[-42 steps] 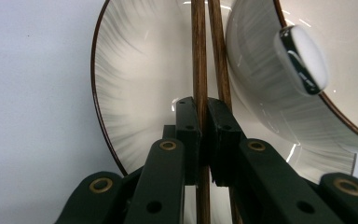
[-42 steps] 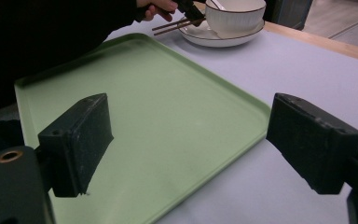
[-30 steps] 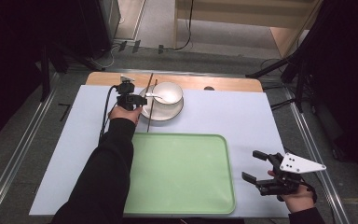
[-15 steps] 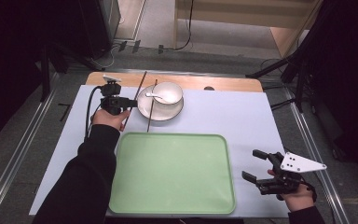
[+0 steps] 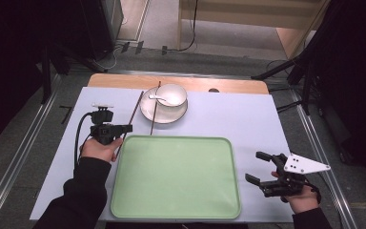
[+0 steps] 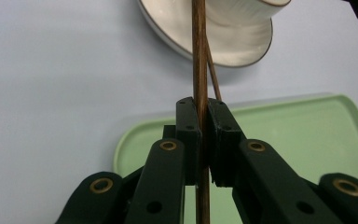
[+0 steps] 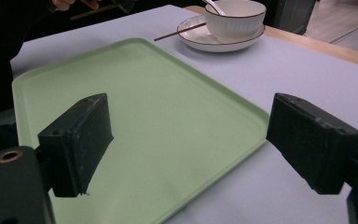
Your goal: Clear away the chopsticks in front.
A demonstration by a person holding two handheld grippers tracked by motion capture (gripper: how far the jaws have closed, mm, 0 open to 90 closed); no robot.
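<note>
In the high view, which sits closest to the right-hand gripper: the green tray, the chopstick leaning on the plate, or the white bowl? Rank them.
Measured from the right gripper:
1. Green tray: just to its left, nearest.
2. Chopstick leaning on the plate: beyond the tray's far edge.
3. White bowl: on the plate at the far side, about as far as the chopstick; too close to call.

Even overhead light on counter [image 5: 248, 119]; surroundings beyond counter dark. Soft, faint shadows under plate [image 5: 164, 110] and tray [image 5: 176, 176]. Mild sheen on tray in right gripper view. Left gripper view: near fingers [image 6: 189, 135] soft, chopstick [image 6: 199, 56] slightly blurred. High view sharp, little edge distortion.
</note>
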